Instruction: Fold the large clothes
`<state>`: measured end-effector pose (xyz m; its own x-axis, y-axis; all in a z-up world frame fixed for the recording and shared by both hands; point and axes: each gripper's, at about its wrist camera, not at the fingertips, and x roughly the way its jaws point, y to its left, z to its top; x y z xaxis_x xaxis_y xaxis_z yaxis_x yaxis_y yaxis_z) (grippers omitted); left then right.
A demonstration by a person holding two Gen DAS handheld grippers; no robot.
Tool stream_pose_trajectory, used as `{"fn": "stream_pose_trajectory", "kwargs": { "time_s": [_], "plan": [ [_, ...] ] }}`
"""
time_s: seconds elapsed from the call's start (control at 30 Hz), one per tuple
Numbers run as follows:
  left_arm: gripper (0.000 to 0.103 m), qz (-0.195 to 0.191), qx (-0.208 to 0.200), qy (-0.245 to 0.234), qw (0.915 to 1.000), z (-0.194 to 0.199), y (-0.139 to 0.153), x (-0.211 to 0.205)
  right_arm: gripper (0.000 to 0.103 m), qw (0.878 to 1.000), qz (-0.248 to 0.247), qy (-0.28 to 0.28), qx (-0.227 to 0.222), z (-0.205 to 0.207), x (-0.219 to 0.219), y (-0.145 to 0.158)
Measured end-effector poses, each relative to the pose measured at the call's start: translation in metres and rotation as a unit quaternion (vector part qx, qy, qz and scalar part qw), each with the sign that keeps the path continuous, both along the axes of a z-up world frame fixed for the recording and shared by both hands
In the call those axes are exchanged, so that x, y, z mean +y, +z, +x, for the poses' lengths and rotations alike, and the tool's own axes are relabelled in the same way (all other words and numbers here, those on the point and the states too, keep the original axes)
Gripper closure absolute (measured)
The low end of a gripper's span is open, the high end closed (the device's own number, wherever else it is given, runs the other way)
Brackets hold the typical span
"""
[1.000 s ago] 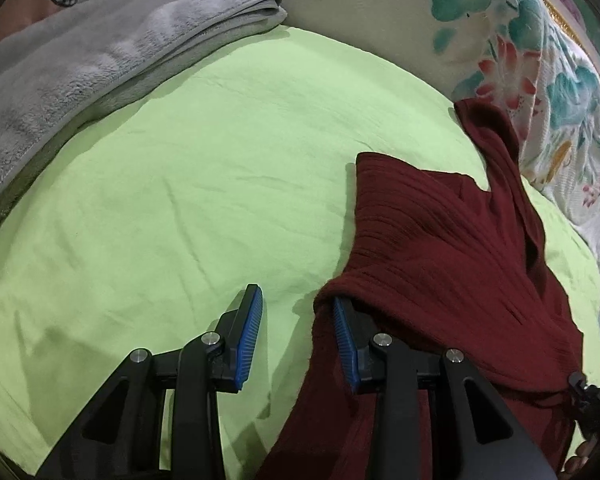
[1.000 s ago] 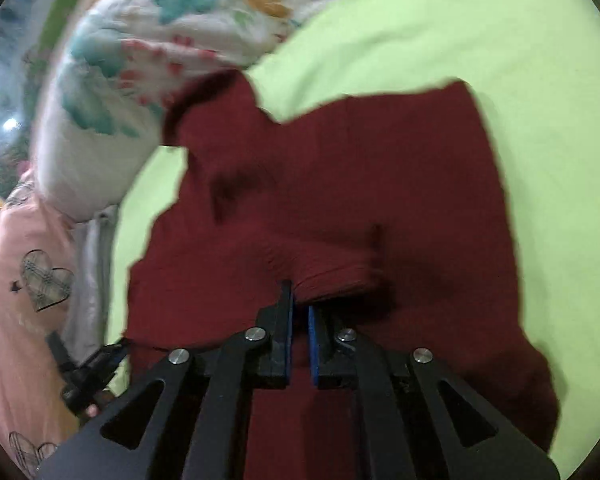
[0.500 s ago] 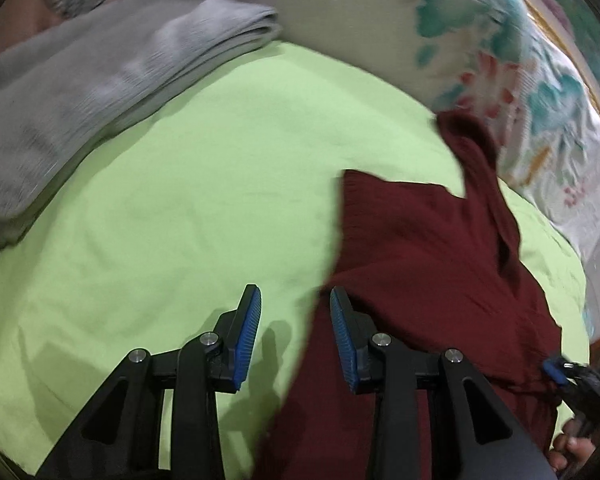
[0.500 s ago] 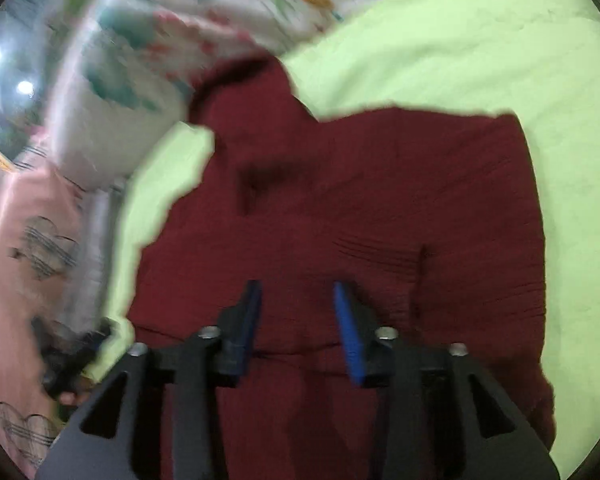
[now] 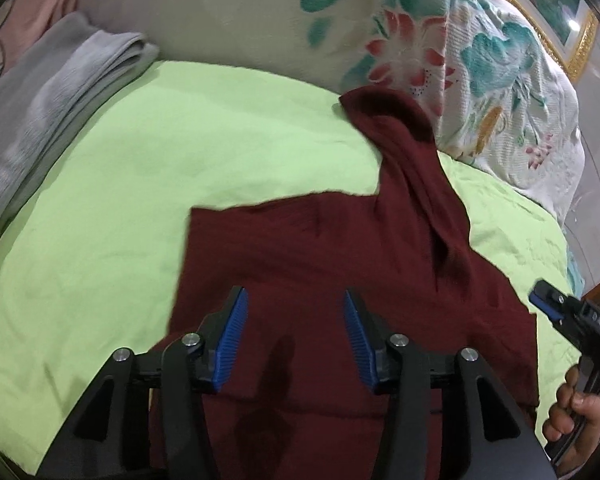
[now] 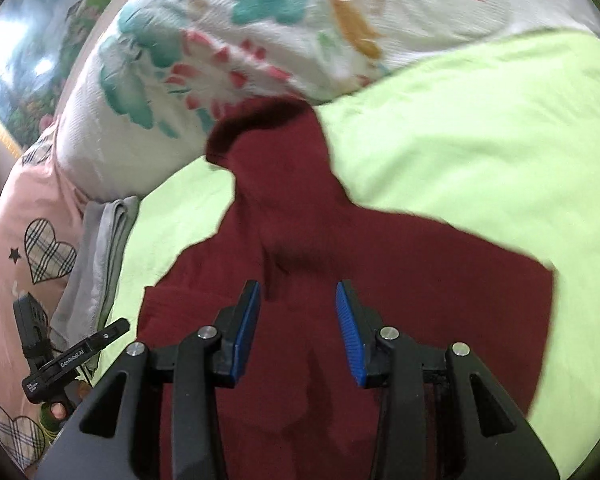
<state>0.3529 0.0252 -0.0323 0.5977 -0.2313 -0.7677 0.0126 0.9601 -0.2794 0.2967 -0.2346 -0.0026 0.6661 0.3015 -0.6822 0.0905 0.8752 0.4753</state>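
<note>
A dark red ribbed knit garment lies flat on the light green bedsheet, one sleeve reaching up toward the floral pillow. It fills the lower middle of the right wrist view too. My left gripper is open and empty, hovering over the garment near its left edge. My right gripper is open and empty above the garment's middle. Each gripper shows at the edge of the other's view: the right one, the left one.
A floral pillow lies along the far edge of the bed, touching the sleeve end. A folded grey blanket sits at the left. A pink heart-print cover lies beyond it.
My right gripper let go of a pinched fold of the garment and opened. My left gripper moved right, from the garment's edge to over it. Both backed off a little.
</note>
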Motion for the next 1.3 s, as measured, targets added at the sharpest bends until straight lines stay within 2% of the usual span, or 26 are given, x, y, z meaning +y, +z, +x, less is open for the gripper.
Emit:
{"fn": "stream_pose_trajectory", "kwargs": {
  "time_s": [0.1,0.17,0.2,0.33,0.53,0.57,0.6,0.63,0.67,0.73,0.87,0.97,1.07,1.17,1.23,1.3],
  "plan": [
    [0.051,-0.005,0.002,-0.004,1.0000,0.024,0.003,-0.008,0.056,1.000,-0.022,0.019,-0.012,0.038,0.012,0.006],
    [0.050,-0.008,0.002,-0.005,0.9999,0.042,0.004,-0.012,0.039,0.999,-0.033,0.031,-0.020,0.070,0.018,0.008],
    [0.048,-0.010,0.003,-0.006,0.9999,0.052,0.004,-0.014,0.037,0.998,-0.035,0.040,-0.024,0.086,0.019,0.008],
    [0.047,-0.012,0.005,-0.007,0.9999,0.106,0.004,-0.023,0.037,0.995,-0.083,0.059,-0.020,0.150,0.027,0.003],
    [0.047,-0.018,0.014,-0.008,0.9997,0.168,-0.007,-0.034,0.037,0.982,-0.125,0.138,-0.017,0.222,0.053,-0.024],
    [0.047,-0.016,0.016,-0.010,0.9997,0.178,-0.010,-0.038,0.039,0.980,-0.142,0.141,-0.004,0.234,0.057,-0.034],
    [0.047,-0.016,0.017,-0.012,0.9996,0.182,-0.012,-0.040,0.047,0.979,-0.152,0.139,0.009,0.243,0.057,-0.044],
    [0.047,-0.015,0.019,-0.015,0.9996,0.186,-0.015,-0.043,0.081,0.979,-0.150,0.137,0.019,0.250,0.054,-0.051],
    [0.047,-0.014,0.021,-0.021,0.9995,0.190,-0.018,-0.047,0.093,0.981,-0.135,0.135,0.022,0.253,0.049,-0.055],
    [0.047,-0.010,0.022,-0.033,0.9992,0.195,-0.022,-0.054,0.099,0.991,-0.073,0.110,0.001,0.247,0.025,-0.051],
    [0.047,0.000,0.015,-0.061,0.9980,0.201,-0.027,-0.077,0.099,0.998,0.001,0.062,-0.024,0.226,-0.025,-0.044],
    [0.047,0.003,0.022,-0.082,0.9964,0.209,-0.033,-0.096,0.099,0.999,-0.028,0.024,-0.023,0.211,-0.052,-0.038],
    [0.047,0.024,0.016,-0.105,0.9941,0.217,-0.038,-0.118,0.100,0.999,-0.029,-0.023,-0.021,0.195,-0.084,-0.032],
    [0.047,0.039,0.012,-0.117,0.9923,0.232,-0.042,-0.134,0.100,0.998,-0.044,-0.034,-0.012,0.190,-0.096,-0.030],
    [0.047,0.035,0.014,-0.110,0.9932,0.241,-0.044,-0.134,0.100,0.996,-0.074,-0.048,0.003,0.187,-0.101,-0.031],
    [0.048,0.007,0.012,-0.107,0.9942,0.248,-0.044,-0.126,0.100,0.994,-0.083,-0.077,0.013,0.182,-0.119,-0.035]
  ]
}}
